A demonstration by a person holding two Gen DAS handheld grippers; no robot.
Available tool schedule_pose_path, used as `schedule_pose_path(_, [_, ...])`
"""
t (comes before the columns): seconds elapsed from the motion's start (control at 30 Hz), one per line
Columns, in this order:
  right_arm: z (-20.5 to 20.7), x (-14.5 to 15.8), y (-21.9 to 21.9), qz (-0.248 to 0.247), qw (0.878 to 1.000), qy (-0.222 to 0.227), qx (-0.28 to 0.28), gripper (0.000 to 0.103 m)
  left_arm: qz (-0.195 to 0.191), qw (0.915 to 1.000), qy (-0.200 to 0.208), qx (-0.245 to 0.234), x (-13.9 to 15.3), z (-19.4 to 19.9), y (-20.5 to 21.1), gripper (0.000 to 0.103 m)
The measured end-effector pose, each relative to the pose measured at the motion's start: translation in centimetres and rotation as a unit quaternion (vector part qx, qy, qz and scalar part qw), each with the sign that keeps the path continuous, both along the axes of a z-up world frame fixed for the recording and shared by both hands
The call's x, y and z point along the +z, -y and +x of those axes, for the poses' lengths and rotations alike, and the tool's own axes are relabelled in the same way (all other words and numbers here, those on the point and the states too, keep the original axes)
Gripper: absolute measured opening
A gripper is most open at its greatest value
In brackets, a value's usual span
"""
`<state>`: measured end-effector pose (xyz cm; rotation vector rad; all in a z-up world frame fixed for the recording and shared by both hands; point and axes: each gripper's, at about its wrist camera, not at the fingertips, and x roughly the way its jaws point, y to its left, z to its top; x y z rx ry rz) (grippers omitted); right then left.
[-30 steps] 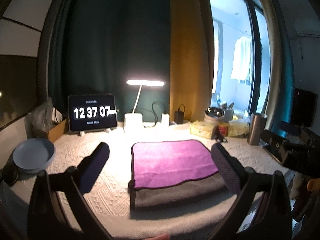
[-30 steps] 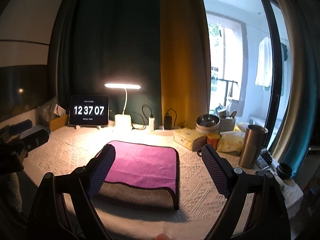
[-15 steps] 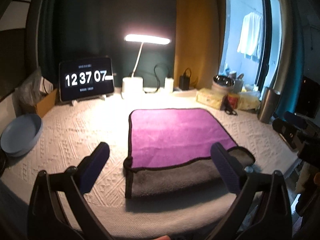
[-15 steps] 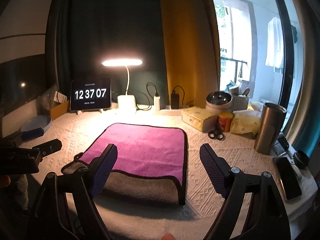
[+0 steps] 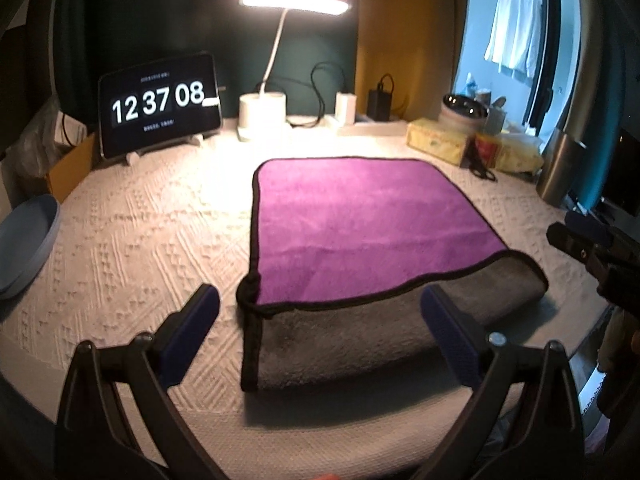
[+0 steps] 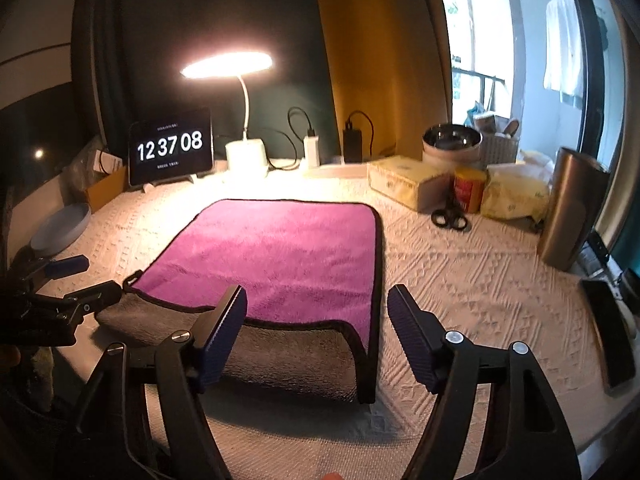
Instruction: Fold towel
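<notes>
A towel, purple on top and grey underneath with a black hem, lies on the white tablecloth in the left wrist view (image 5: 360, 232) and the right wrist view (image 6: 280, 256). Its near edge hangs grey over the table front. My left gripper (image 5: 320, 316) is open and empty, just above the towel's near left corner. My right gripper (image 6: 316, 312) is open and empty, just above the near right corner. Each gripper shows at the edge of the other's view: the right (image 5: 588, 240) and the left (image 6: 72, 296).
A tablet clock (image 5: 160, 104) and a lit desk lamp (image 5: 264, 112) stand at the back. A blue plate (image 5: 24, 240) lies at the left edge. Scissors (image 6: 450, 216), boxes, a red can and a steel tumbler (image 6: 568, 208) crowd the right side. A phone (image 6: 608, 328) lies near the right edge.
Both grippers have moved forward and down toward the towel's near edge. The towel now looms larger in both views. The towel has not moved.
</notes>
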<state>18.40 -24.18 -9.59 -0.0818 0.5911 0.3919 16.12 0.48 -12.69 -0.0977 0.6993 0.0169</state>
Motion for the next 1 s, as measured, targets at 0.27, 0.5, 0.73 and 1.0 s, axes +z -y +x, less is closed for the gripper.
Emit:
schedule_pose_path(0.27, [2.2,-2.7,0.3,-0.005,0.999,-0.046,-0.003,0.066,-0.001,0.9991,-0.042,0.001,-2.4,1.4,-0.2,0.092])
schedule_pose_path(0.5, [3.3,-4.3,0.3,-0.007,0.997,-0.075,0.003,0.064,0.003,0.9978,-0.066,0.003,-4.0,2.2,-0.3,0.075])
schedule_pose_path(0.73, [3.6,-5.6,-0.8,-0.02,0.995,-0.094,0.021,0.061,0.03,0.9973,-0.067,-0.001,-4.7,2.1,-0.1,0.061])
schedule_pose_path(1.0, [3.6,-6.3,-0.9,-0.034,0.995,-0.097,0.014,0.041,0.072,0.996,-0.046,-0.025,-4.3,1.5,1.6,0.032])
